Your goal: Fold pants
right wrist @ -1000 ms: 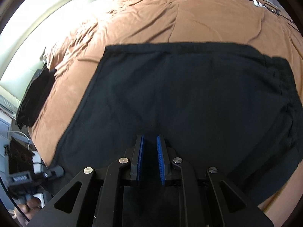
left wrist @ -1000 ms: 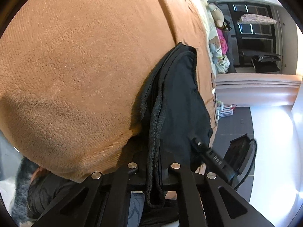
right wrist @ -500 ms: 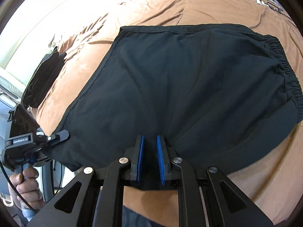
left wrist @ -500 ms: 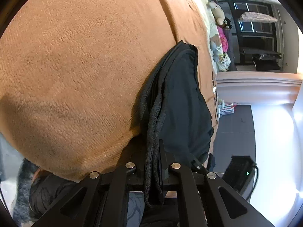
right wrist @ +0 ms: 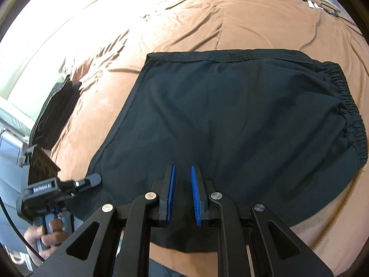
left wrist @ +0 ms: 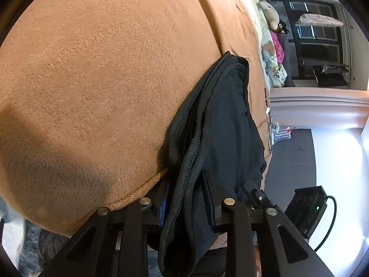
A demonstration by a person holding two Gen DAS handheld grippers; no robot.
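Note:
Black pants (right wrist: 230, 120) lie spread flat on a brown blanket (right wrist: 242, 23), with the elastic waistband (right wrist: 350, 115) at the right. My right gripper (right wrist: 183, 194) is open above the pants' near edge, blue pads apart, holding nothing. In the left wrist view the pants' hem edge (left wrist: 191, 168) hangs between the fingers of my left gripper (left wrist: 186, 198), whose jaws stand apart around the cloth at the blanket's edge. The left gripper also shows in the right wrist view (right wrist: 57, 189), at the pants' left corner.
A second dark folded garment (right wrist: 55, 113) lies at the blanket's left edge. A black box with a cable (left wrist: 309, 207) sits on the floor. Stuffed toys (left wrist: 272, 53) are piled at the head of the bed (left wrist: 92, 80). A cable (right wrist: 318, 4) lies far right.
My left gripper has opened around the pants' edge it was clamping. The pants have settled flat on the blanket, and my right gripper has drawn back toward their near edge.

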